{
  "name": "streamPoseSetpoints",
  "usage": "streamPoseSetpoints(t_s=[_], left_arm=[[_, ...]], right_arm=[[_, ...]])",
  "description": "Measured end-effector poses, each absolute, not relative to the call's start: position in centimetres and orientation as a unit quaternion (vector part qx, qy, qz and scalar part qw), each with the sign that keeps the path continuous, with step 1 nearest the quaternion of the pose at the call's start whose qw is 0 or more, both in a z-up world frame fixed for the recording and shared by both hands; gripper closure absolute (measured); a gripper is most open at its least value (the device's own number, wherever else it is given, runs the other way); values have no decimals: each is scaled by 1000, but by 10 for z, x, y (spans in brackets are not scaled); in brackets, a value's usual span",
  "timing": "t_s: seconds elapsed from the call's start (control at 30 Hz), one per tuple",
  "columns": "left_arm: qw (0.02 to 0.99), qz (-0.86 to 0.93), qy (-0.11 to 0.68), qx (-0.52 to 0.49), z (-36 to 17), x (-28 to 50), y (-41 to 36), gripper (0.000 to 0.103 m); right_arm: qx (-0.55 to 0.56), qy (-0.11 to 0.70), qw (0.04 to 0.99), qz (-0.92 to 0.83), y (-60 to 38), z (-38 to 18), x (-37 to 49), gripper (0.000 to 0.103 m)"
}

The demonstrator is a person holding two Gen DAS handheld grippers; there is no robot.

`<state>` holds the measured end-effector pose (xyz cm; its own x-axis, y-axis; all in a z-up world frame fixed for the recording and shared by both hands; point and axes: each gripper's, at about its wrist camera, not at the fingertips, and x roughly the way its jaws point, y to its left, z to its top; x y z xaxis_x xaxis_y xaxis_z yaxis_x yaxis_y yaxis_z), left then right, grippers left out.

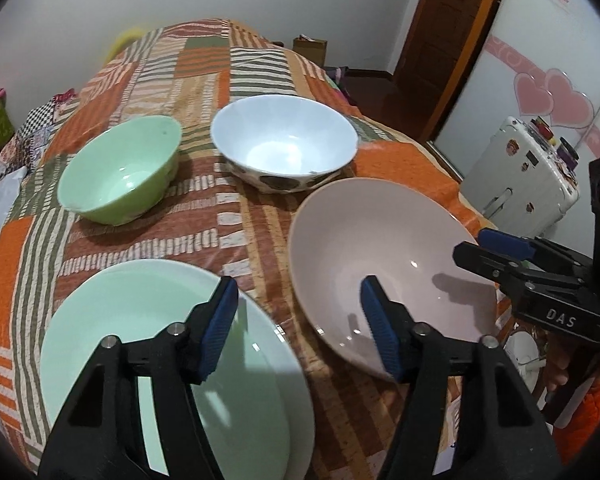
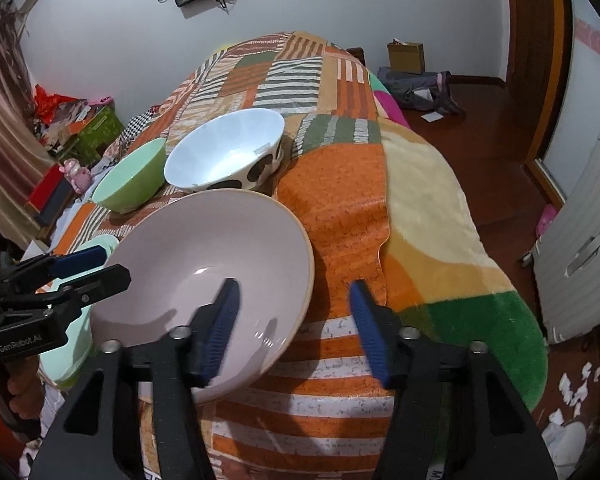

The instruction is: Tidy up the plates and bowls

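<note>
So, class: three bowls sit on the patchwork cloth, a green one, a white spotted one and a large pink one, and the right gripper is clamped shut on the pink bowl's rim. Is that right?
Not quite. The green bowl, white spotted bowl and pink bowl are as stated, but the right gripper is open, its jaws straddling the pink bowl's rim without closing on it. The right wrist view shows this.

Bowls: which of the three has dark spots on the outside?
The white bowl at the far side, behind the pink bowl. Its outer wall carries dark blotches; the green bowl beside it and the pink one are plain.
</note>
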<state>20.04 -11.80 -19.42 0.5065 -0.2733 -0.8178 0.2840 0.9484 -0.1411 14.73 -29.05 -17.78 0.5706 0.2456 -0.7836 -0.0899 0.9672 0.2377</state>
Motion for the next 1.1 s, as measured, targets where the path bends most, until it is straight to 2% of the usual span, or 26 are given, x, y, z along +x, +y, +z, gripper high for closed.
streamPoseSetpoints(t_s=[0.1, 0.2, 0.5, 1.1], left_arm=[[863, -169, 476, 7, -197, 203, -123, 54], [857, -174, 484, 6, -202, 206, -126, 62], [841, -184, 509, -1, -216, 210, -131, 76], [854, -179, 488, 1, -198, 195, -127, 77]], right_arm=[[91, 457, 879, 99, -292, -181, 149, 71], [93, 461, 876, 106, -291, -184, 150, 75], [92, 478, 865, 121, -279, -196, 153, 80], [88, 452, 881, 111, -269, -168, 141, 80]])
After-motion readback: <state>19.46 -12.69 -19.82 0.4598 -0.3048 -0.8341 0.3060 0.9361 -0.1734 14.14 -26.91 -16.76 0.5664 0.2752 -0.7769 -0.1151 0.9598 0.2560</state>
